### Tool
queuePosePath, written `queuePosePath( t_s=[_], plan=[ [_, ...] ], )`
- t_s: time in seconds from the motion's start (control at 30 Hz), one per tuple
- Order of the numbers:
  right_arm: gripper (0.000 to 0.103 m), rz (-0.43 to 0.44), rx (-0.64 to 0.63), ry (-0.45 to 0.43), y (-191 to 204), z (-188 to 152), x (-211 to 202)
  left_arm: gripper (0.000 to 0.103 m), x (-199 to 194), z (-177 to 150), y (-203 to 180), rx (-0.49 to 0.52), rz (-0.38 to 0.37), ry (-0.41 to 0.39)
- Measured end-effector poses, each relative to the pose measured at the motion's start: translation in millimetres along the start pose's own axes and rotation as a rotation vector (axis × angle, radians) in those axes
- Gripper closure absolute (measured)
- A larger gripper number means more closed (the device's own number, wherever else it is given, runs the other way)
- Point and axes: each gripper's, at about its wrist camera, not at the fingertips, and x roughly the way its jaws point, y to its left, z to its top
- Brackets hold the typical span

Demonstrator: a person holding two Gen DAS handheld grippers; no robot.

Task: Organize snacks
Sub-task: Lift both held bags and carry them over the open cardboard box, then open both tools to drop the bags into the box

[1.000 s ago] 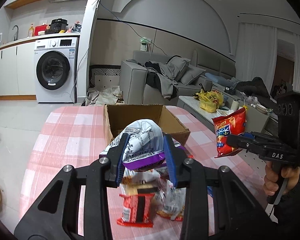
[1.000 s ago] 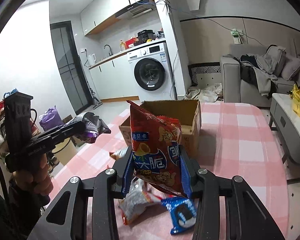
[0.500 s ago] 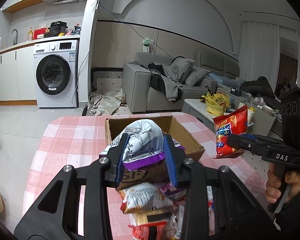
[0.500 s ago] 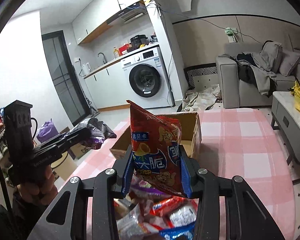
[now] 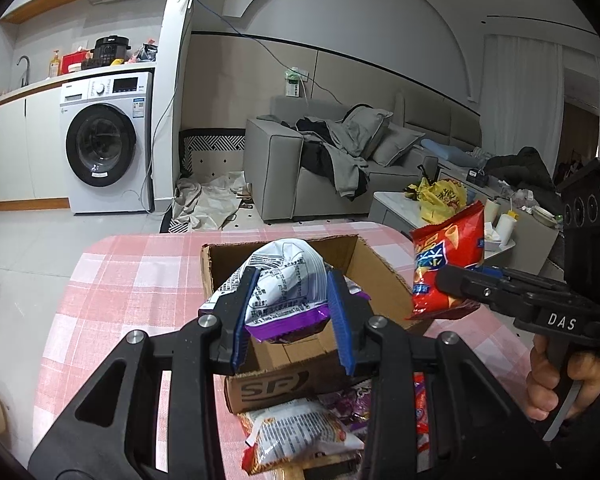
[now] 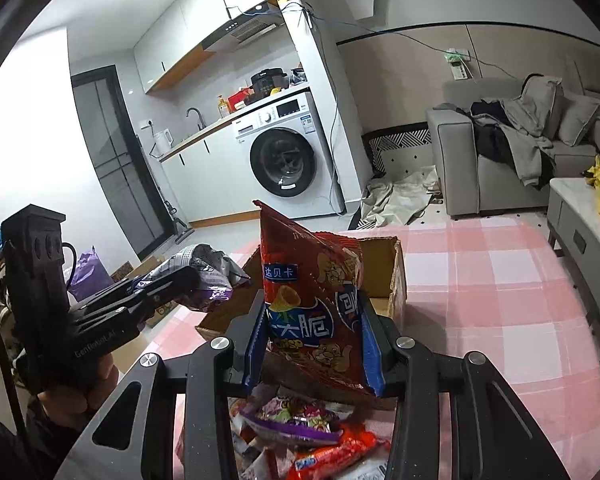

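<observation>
My left gripper (image 5: 292, 280) is shut on a white and purple snack bag (image 5: 284, 284) and holds it above the near part of an open cardboard box (image 5: 380, 276). My right gripper (image 6: 314, 312) is shut on a red chip bag (image 6: 312, 304), held upright just in front of the box (image 6: 380, 276). The red bag (image 5: 446, 264) and right gripper also show at the right of the left wrist view, beside the box. The left gripper with its bag (image 6: 204, 276) shows at the left of the right wrist view. Several loose snack packets (image 5: 300, 436) (image 6: 312, 432) lie in front of the box.
The box stands on a table with a pink checked cloth (image 5: 140, 276) (image 6: 500, 300). Beyond the table's far edge are a washing machine (image 5: 104, 148), a grey sofa (image 5: 340, 168) and a low coffee table (image 6: 584, 220) at the right.
Both grippers have moved forward toward the box with their bags. The box now lies close under the left bag and right behind the red bag. The loose packets have slipped lower in both views.
</observation>
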Motion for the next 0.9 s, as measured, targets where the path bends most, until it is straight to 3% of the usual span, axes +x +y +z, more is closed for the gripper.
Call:
queuePosePath(
  t_s=[0.47,0.8,0.9],
  plan=[
    [0.062,0.0,0.014,0.068,-14.3,4.2,57.9,0.072,68.9,-3.0,-0.5,0.024,0.005,0.059],
    [0.061,-0.015,0.025,0.103,-25.0,1.4,73.7,0.071,110.6,-9.0,-0.5,0.02,0.029,0.109],
    [0.058,-0.027,-0.01,0.088,-19.6,1.2,65.9,0.063,109.2,-12.4,-2.0,0.018,0.028,0.124]
  ],
)
